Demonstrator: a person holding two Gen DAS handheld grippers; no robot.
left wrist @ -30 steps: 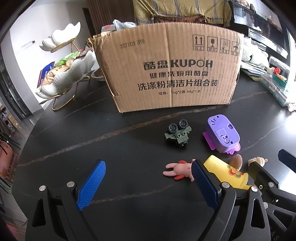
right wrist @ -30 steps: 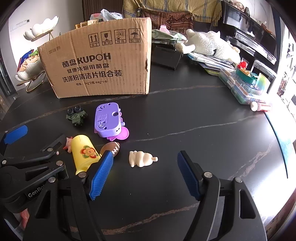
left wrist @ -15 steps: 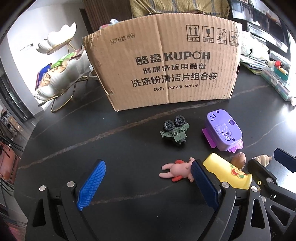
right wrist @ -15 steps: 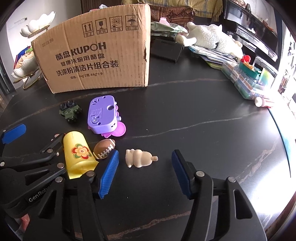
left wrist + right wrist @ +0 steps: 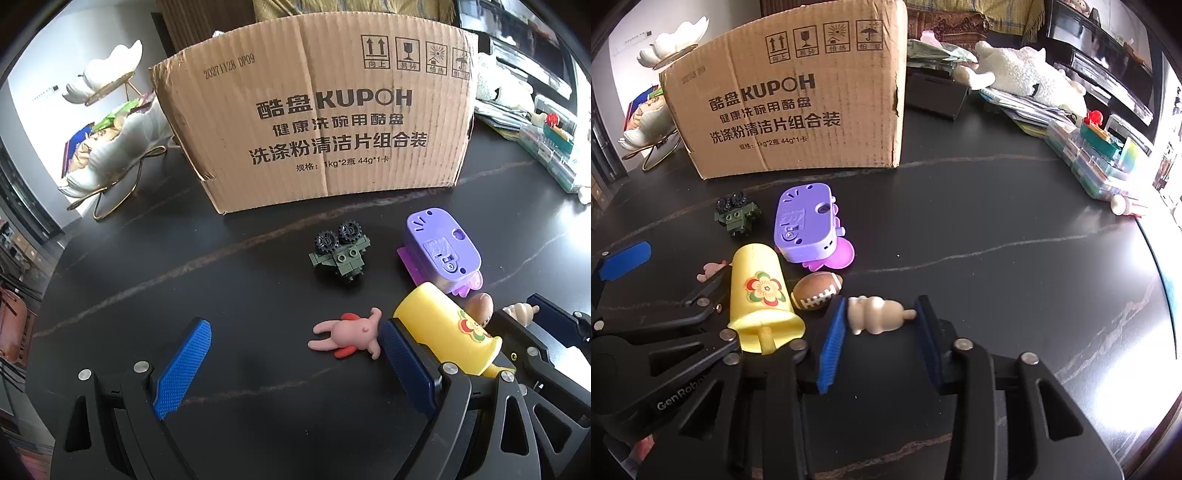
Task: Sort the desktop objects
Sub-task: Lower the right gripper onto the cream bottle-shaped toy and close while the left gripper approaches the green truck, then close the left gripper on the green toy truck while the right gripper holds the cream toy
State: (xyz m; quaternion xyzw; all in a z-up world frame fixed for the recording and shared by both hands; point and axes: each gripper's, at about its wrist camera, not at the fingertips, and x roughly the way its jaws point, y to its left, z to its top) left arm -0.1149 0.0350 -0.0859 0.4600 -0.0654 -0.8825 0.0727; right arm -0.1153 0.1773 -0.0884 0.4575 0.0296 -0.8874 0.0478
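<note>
A cream swirl-shaped figurine [image 5: 875,314] lies on the black table [image 5: 979,229], and my right gripper [image 5: 881,306] is closing on it, both blue pads touching its ends. Just left of it lie a small brown football [image 5: 816,290] and a yellow cup [image 5: 759,291] on its side. Behind them sit a purple toy [image 5: 805,221] and a green brick vehicle [image 5: 737,216]. My left gripper [image 5: 295,332] stands open over bare table, with a pink pig toy [image 5: 351,332] beside its right finger.
A large cardboard box [image 5: 325,129] stands behind the toys. A white shell-shaped dish stand [image 5: 110,147] is at the back left. A plush toy [image 5: 1023,77], a black box [image 5: 934,94] and clear plastic cases [image 5: 1097,166] line the back right.
The right gripper's jaws have narrowed from wide open until the pads meet the cream figurine. The left gripper has stayed open and in place.
</note>
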